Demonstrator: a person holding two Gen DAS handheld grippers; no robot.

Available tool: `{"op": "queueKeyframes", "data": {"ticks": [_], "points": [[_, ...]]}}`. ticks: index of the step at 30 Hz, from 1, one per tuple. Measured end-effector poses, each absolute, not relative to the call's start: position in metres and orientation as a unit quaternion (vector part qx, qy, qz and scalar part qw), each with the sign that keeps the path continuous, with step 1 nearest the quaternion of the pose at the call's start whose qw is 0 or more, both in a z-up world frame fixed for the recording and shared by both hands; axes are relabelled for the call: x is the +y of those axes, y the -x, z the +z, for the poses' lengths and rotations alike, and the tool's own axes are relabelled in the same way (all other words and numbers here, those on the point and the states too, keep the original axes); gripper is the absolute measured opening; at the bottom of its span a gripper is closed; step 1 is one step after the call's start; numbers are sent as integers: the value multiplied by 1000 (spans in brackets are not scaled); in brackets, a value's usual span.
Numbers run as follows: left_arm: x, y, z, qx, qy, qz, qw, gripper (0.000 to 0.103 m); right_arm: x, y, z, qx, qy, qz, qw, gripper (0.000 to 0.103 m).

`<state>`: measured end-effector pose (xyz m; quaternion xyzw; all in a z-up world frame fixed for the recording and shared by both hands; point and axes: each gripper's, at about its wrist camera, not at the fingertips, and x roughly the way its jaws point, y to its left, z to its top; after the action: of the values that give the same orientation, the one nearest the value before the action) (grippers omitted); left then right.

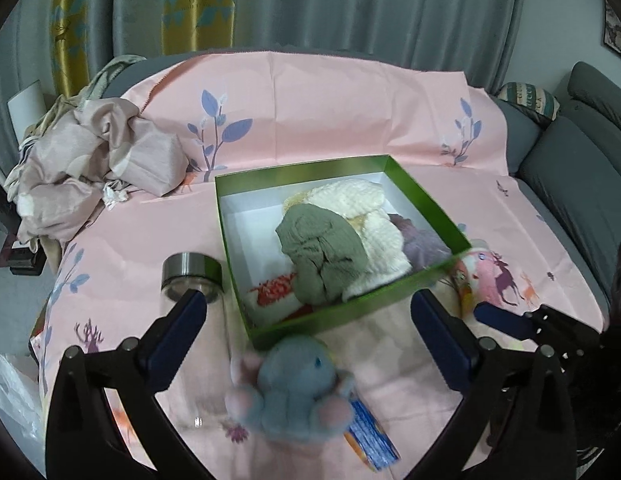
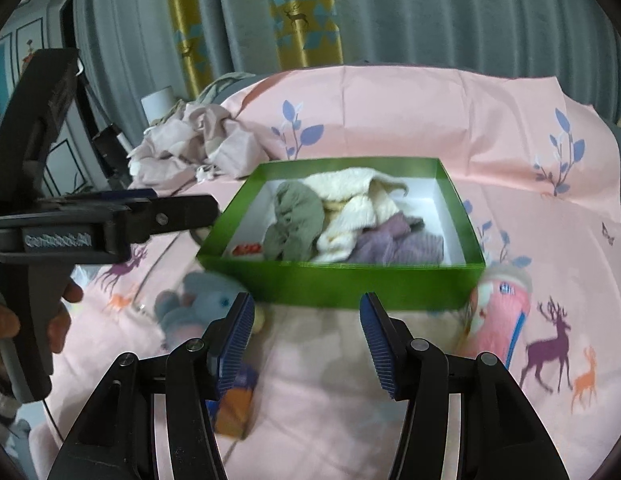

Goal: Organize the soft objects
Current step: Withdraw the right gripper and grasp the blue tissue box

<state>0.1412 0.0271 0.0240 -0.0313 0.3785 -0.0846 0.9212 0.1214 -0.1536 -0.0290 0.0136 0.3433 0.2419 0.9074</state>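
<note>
A green box [image 1: 426, 196] [image 2: 350, 284] sits on the pink sheet and holds an olive cloth [image 1: 318, 256] [image 2: 296, 224], a cream knit [image 1: 374, 224] [image 2: 350, 208], a purple cloth [image 2: 402, 244] and a red-patterned piece [image 1: 274, 288]. A blue plush toy [image 1: 298, 392] [image 2: 198, 304] lies in front of the box. A pink plush [image 2: 502, 312] [image 1: 490, 276] lies at the box's right corner. My left gripper [image 1: 308, 316] is open, above the blue plush. My right gripper [image 2: 306, 328] is open and empty before the box.
A steel-capped glass bottle [image 1: 192, 276] lies left of the box. Crumpled beige bedding [image 1: 94, 168] [image 2: 190, 144] is piled at the far left. A blue-orange packet [image 1: 370, 436] [image 2: 234, 404] lies by the blue plush. A grey sofa [image 1: 574, 168] stands at right.
</note>
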Motion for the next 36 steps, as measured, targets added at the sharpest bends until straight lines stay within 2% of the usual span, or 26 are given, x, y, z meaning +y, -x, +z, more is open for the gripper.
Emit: {"op": "queueKeyframes", "data": {"ticks": [8, 14, 19, 25, 31, 36], "points": [[54, -76, 12, 381, 102, -86, 915, 102, -161, -82, -39, 367, -32, 248, 896, 56], [95, -24, -63, 451, 196, -70, 868, 102, -152, -54, -65, 401, -14, 251, 881, 56], [100, -10, -95, 485, 234, -73, 839, 102, -146, -42, -87, 426, -22, 250, 869, 56], [78, -13, -87, 476, 216, -107, 846, 102, -136, -30, -101, 436, -31, 267, 859, 56], [60, -21, -86, 473, 198, -143, 846, 100, -125, -27, -103, 412, -19, 289, 864, 56], [46, -38, -84, 474, 175, -152, 850, 87, -117, -35, -107, 401, 9, 273, 874, 56]]}}
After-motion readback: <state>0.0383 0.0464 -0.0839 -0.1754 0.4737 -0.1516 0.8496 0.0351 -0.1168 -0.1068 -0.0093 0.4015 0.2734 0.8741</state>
